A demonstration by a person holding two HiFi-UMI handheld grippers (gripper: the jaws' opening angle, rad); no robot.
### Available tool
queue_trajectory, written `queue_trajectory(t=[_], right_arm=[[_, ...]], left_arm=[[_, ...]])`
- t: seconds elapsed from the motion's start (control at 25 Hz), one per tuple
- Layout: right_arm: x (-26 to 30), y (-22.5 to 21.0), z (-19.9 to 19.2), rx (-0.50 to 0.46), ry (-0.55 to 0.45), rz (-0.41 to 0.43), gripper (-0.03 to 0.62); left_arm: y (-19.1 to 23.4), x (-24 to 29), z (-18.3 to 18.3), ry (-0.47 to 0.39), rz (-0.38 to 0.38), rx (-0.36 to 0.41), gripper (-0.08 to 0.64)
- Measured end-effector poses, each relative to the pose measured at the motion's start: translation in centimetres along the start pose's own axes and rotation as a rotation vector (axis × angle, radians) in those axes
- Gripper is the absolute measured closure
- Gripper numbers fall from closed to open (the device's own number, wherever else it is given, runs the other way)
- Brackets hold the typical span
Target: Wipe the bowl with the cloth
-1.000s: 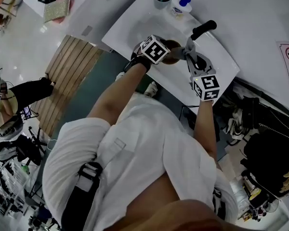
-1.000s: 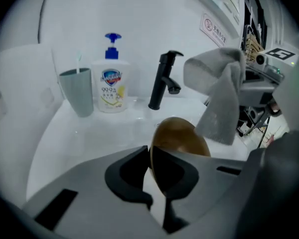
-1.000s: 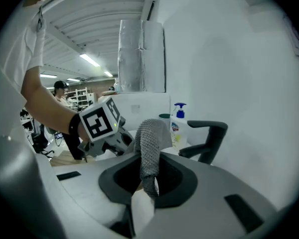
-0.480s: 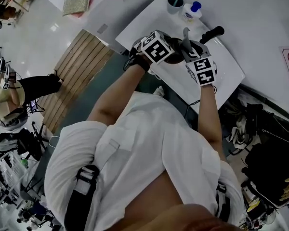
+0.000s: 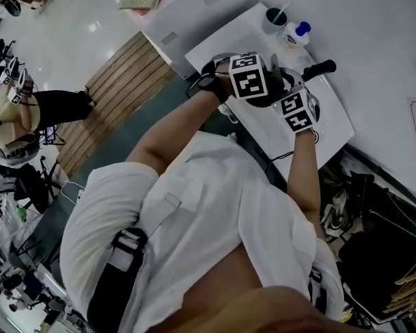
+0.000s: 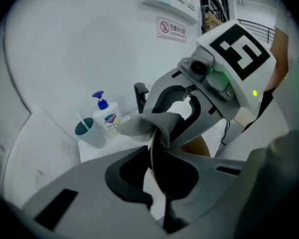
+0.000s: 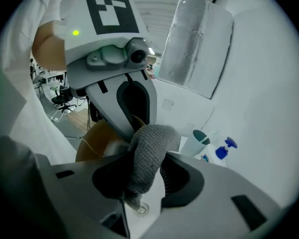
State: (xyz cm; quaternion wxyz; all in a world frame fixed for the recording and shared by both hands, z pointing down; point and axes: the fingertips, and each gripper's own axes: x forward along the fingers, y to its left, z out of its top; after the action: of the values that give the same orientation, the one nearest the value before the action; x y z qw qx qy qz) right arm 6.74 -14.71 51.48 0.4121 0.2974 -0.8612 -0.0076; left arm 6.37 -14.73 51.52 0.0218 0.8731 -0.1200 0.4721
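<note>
**Left gripper view.**
- Item: brown round thin-rimmed bowl [image 6: 194, 147], seen edge-on with its rim upright.
- The left gripper [image 6: 157, 151] has its fingers clenched on that rim, one finger on each face of the wall.
- Item: grey knitted cloth [image 6: 145, 123], bunched and folded over the top of the rim, just beyond the left fingers.
- The right gripper [image 6: 164, 126] faces in from the far side, with its two fingers arched around the cloth.
- Behind, on the white tabletop [image 6: 92, 153]: a teal plastic cup [image 6: 84, 131] and a white pump bottle with a blue head [image 6: 107, 121], standing side by side.

**Right gripper view.**
- The cloth hangs as a thick ribbed fold between the right fingers, over the bowl's edge.
- The right fingers are released and stand wide apart. They have just been opening and then closing a little, with the cloth between them but not pinched.
- A gap shows beside the ribbed pad [image 7: 165, 176].
- The bowl's brown inside shows left of the cloth, with the left gripper's fingers coming down onto its rim.
- The tabletop lies below the bowl.

**Head view.**
- Both grippers sit close together above the tabletop.
- Their marker cubes cover most of the bowl and the cloth.
- The cup and the bottle stand at the tabletop's far corner, well apart from the grippers.
</note>
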Motion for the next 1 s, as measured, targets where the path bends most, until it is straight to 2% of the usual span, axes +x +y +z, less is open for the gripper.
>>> queue_trajectory(t=[0.12,0.24,0.48,0.72,0.84,1.0], right_arm=[[0.1,0.1,0.5,-0.018,-0.009,0.021,0.457],[-0.2,-0.2,1.1,0.026,-0.055,0.011,0.487],[-1.2,-2.3,1.8,0.262,-0.192,-0.077,0.514],[-2.0,-3.7,0.6,0.497,-0.253,-0.188,0.524],[-2.2,-3.8,-0.1,0.564,-0.262,-0.226,0.525],[-2.4,-3.6,-0.3,0.621,-0.270,-0.229,0.525]], left_arm=[[0.1,-0.3,0.3,0.015,0.006,0.058,0.540],[0.7,-0.9,0.8,-0.020,0.024,0.044,0.540],[2.1,-1.9,1.8,-0.142,0.095,-0.053,0.540],[3.6,-2.8,2.4,-0.259,0.217,-0.165,0.539],[3.7,-3.2,2.6,-0.315,0.255,-0.217,0.537],[3.8,-3.6,2.5,-0.359,0.281,-0.256,0.537]])
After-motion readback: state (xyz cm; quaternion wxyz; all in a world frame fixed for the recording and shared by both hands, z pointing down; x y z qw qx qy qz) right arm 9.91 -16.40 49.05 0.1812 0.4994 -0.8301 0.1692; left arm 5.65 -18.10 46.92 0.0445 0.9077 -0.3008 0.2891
